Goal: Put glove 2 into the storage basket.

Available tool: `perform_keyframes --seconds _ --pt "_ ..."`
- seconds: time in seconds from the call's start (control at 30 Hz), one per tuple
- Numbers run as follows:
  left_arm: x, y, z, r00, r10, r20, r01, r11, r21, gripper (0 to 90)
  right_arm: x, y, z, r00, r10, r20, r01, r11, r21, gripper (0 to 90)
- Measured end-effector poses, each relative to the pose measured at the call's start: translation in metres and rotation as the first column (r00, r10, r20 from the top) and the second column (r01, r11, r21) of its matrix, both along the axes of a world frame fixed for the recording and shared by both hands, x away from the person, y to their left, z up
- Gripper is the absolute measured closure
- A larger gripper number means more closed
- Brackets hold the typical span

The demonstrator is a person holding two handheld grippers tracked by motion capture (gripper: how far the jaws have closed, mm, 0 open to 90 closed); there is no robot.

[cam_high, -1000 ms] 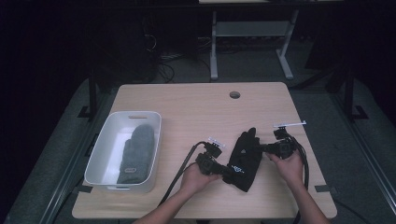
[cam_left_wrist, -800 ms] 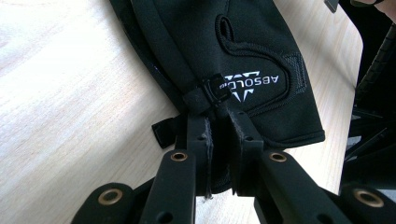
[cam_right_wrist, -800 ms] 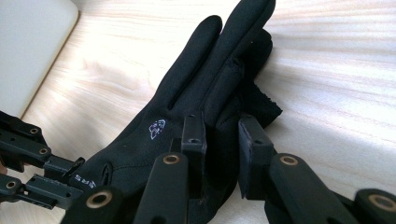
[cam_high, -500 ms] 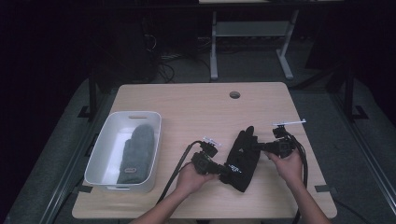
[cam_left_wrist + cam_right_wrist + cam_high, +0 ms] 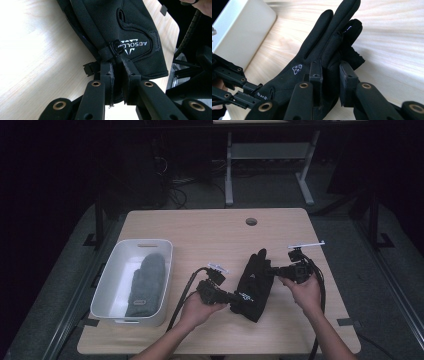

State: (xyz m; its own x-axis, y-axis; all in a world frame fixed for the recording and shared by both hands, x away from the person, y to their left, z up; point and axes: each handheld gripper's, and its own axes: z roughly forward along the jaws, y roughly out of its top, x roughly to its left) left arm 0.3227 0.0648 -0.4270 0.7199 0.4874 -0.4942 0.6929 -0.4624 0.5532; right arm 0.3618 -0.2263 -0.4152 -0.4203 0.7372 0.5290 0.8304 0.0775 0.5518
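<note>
**Black glove held at both ends above the table**

The black glove (image 5: pixel 254 282) hangs between the two grippers, near the front edge of the table (image 5: pixel 210 225) and well right of the white bin (image 5: pixel 165 270). It looks light and limp, a soft stretch fabric that sags and folds wherever it is unsupported, so a pinch on a doubled edge or seam should hold better than one on the smooth palm. The left gripper (image 5: pixel 117 65) is clenched on the cuff edge by the small clip, close to the white logo. The right gripper (image 5: pixel 328 75) is clamped on the side of the glove below the fingers. Inside the bin, left of the glove, lies a grey mitten (image 5: pixel 145 282).
</note>
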Motion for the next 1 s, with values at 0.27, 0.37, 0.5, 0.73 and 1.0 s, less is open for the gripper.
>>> perform_keyframes --seconds 0.27,0.37,0.5,0.73,1.0 --pt "-0.002 0.011 0.015 0.9997 0.007 0.024 -0.007 1.0000 -0.003 81.1 0.002 0.010 0.015 0.9999 0.015 0.007 -0.015 1.000 0.005 75.4" --pt "-0.002 0.014 0.018 0.9996 0.007 0.029 -0.007 1.0000 -0.003 81.0 0.004 0.013 0.019 0.9996 0.023 0.015 -0.023 1.000 0.006 75.5" --pt "-0.003 0.020 0.025 0.9992 0.011 0.040 -0.011 0.9999 -0.007 81.1 0.006 0.018 0.025 0.9991 0.035 0.022 -0.035 0.999 0.007 75.4" --pt "-0.003 0.030 0.035 0.9983 0.018 0.056 -0.017 0.9998 -0.013 81.1 0.010 0.027 0.033 0.9984 0.049 0.028 -0.049 0.999 0.019 75.4" --pt "-0.005 0.041 0.047 0.9964 0.027 0.080 -0.026 0.9995 -0.014 81.1 0.014 0.036 0.042 0.9973 0.067 0.030 -0.068 0.997 0.035 75.4"
